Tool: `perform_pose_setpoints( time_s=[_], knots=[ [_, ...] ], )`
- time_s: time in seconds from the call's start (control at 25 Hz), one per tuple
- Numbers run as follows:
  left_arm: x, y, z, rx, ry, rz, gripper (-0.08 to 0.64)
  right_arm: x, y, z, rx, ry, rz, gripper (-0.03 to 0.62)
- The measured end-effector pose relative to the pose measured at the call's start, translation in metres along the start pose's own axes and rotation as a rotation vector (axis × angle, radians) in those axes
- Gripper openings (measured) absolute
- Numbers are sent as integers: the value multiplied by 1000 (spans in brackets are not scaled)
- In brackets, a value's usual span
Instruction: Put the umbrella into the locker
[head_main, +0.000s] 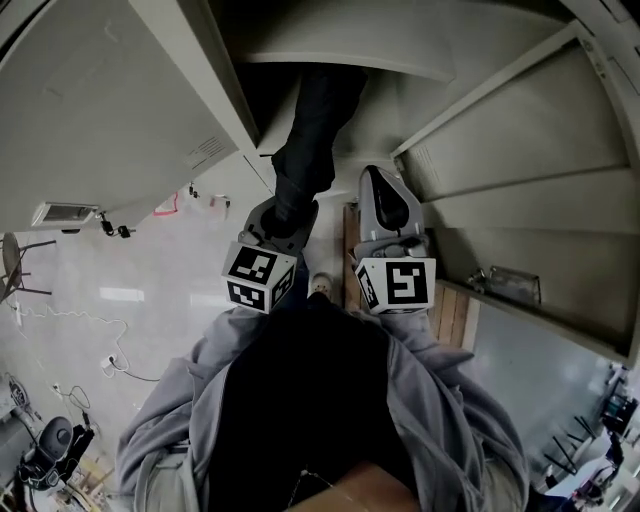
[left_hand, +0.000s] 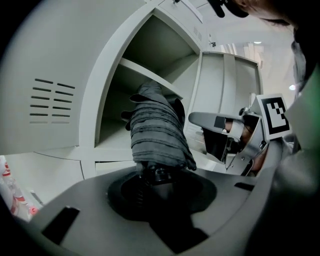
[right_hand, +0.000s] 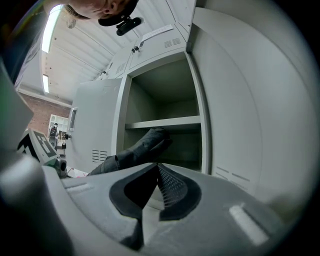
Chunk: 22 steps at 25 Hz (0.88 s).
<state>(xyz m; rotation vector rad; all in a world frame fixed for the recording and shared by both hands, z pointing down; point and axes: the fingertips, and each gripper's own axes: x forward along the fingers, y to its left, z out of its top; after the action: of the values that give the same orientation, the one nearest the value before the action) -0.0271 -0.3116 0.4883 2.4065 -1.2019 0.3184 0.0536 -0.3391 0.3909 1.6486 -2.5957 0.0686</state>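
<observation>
**Head view:** your L tool is pinching the handle end of the folded dark umbrella, w/ its marker cube nearest you. From the tool the umbrella runs up into the dark opening of the locker, below the shelf. Your R tool sits just beside it on the right, apart from the umbrella and aimed at the same opening. The open door is at left, w/ pale floor under it. Your grey sleeves fill the bottom.

**L gripper view:** the L tool has its jaws clamped on the black handle end of the umbrella. The fabric is bundled in folds and the whole thing tilts up and away from you. Its far end is at the front edge of the shelf, inside the frame of the locker. Can't tell if it touches the shelf. The R tool shows at right, near the fabric but clear of it.

**R gripper view:** the R tool has its jaws pressed together, nothing btwn them. Beyond them the umbrella comes in from the left, tilted. Its far end is just under the front edge of the shelf, in the lower compartment of the locker.
</observation>
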Motion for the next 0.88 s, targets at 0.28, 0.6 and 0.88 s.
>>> perform_pose_setpoints(
  time_s=[0.28,0.6,0.88],
  knots=[
    [29,20,27,-58,17,-46,120,27,-16,3,-5,3,-65,3],
    [55,35,59,-107,32,-118,124,56,-22,9,-10,-13,-129,3],
    [75,41,80,-109,41,-115,127,67,-21,8,-9,-13,-146,3]
  ],
)
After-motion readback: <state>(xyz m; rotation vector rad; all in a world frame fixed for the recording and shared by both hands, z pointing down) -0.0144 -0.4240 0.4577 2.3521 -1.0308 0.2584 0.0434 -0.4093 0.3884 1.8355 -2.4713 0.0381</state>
